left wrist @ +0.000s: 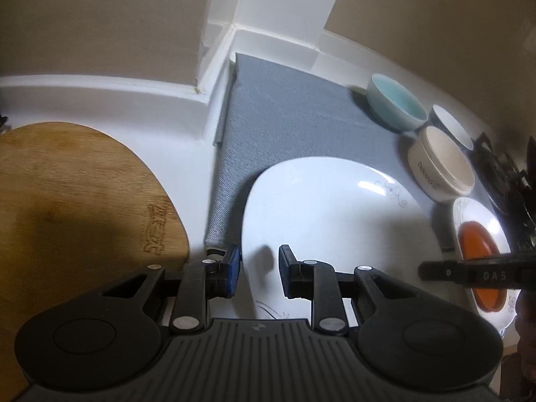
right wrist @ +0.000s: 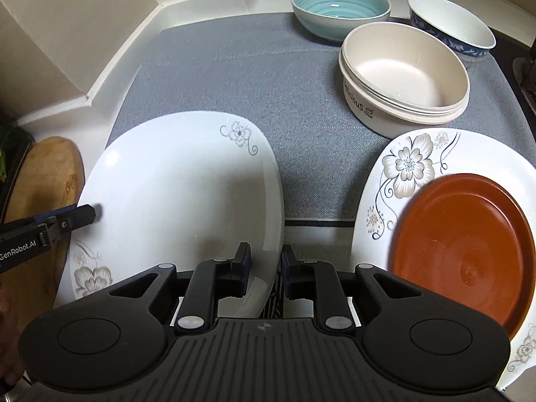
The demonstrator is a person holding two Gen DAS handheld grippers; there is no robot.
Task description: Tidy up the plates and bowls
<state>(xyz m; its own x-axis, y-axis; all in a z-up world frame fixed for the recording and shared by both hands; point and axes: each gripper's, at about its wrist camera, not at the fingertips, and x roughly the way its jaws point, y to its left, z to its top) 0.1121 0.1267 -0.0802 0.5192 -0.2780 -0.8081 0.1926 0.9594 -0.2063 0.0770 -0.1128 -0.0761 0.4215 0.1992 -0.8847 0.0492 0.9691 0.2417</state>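
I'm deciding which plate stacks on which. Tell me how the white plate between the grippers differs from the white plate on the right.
The left white plate is bare on top; the right white plate carries a brown plate. The left plate has a gripper at each side edge; no gripper touches the right plate. The left plate's flowers are small corner prints; the right plate's are larger. Both lie flat, mostly on the grey mat.

Grey textured mat (right wrist: 234, 77) spread flat on white worktop (left wrist: 197, 154), far edge close against white upstand (left wrist: 278, 47) in a corner recess. Beige wall (left wrist: 100, 16) above. Wooden cutting board (left wrist: 67, 201) lying on worktop just beside mat's left edge, rounded corner, branded mark near that corner; also seen at left edge of right wrist view. Dark hob grate (left wrist: 502, 174) at mat's right side.
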